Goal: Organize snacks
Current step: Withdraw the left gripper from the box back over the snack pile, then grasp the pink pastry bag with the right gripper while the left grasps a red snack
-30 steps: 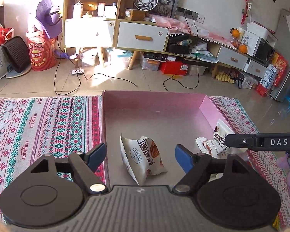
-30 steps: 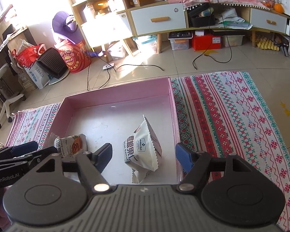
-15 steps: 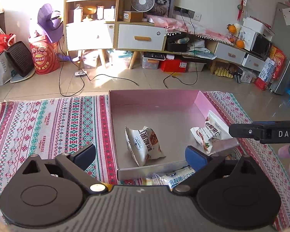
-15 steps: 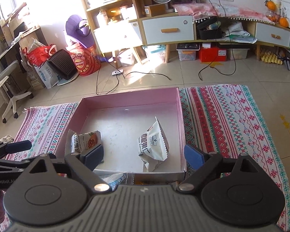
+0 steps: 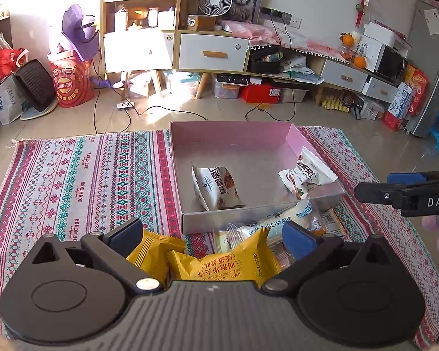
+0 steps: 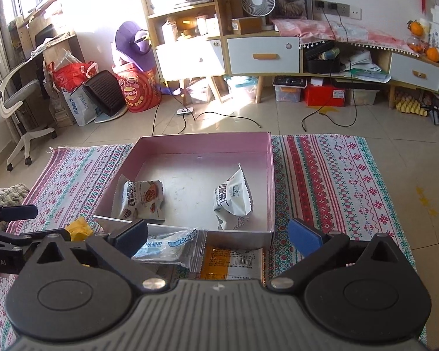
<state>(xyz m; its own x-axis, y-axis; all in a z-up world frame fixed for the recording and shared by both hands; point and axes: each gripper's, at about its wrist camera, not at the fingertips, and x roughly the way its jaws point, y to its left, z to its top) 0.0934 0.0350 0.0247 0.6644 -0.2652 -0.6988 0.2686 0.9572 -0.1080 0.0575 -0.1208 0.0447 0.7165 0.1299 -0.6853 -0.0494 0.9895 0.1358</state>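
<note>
An open pink box (image 5: 231, 127) (image 6: 202, 146) sits on a patterned rug and holds two white pecan snack packs (image 5: 216, 187) (image 5: 307, 175), also in the right wrist view (image 6: 140, 199) (image 6: 232, 199). In front of its near wall lie loose packs: two yellow waffle packs (image 5: 228, 263) (image 5: 152, 248), a white-and-blue pack (image 5: 278, 219) (image 6: 166, 245) and an orange one (image 6: 231, 260). My left gripper (image 5: 212, 234) hangs open above the yellow packs and grips nothing. My right gripper (image 6: 216, 235) has its jaws opening wide over the white-and-blue and orange packs, touching neither.
The rug (image 5: 87, 181) (image 6: 336, 181) spreads to both sides of the box on a tiled floor. Cables (image 5: 149, 111) trail across the floor beyond it. Shelves and drawers (image 6: 263, 52) line the far wall. An office chair (image 6: 14, 111) stands at far left.
Both grippers drew back from inside the box and opened wider, leaving a pecan pack each in the box. The loose packs in front of the box came into view.
</note>
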